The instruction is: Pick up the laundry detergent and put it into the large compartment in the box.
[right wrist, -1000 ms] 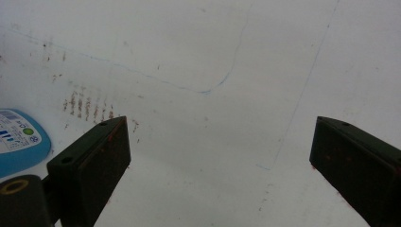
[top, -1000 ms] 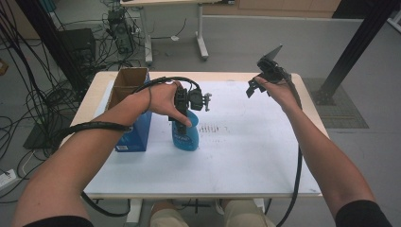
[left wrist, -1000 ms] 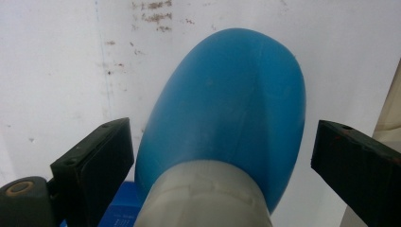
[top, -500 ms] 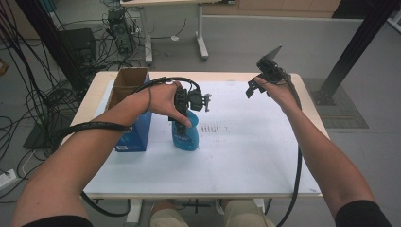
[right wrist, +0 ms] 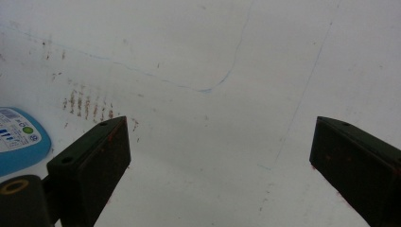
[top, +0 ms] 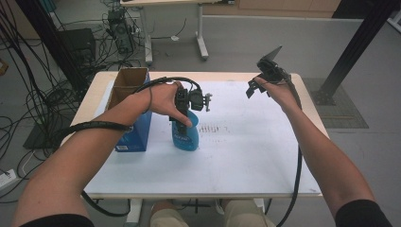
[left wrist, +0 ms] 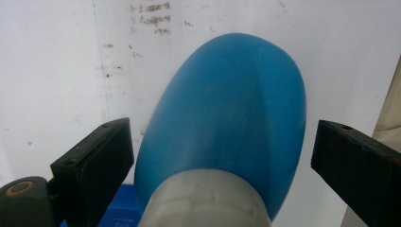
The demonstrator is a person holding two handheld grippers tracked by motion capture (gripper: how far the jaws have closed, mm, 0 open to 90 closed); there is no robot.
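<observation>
A lab or workshop room: tangled black cables (top: 42,101) spill over the grey concrete floor (top: 265,42), a black electronics box (top: 78,40) sits among them, and a white-topped work table (top: 246,156) faces another metal-legged desk (top: 201,33).

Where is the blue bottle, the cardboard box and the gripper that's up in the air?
blue bottle (left wrist: 227,118), left gripper view, on its rounded blue body.
cardboard box (top: 128,78), high view, on the brown inner wall at its open top.
right gripper (top: 250,90), high view, between its fingertips, above the table's far right.
</observation>
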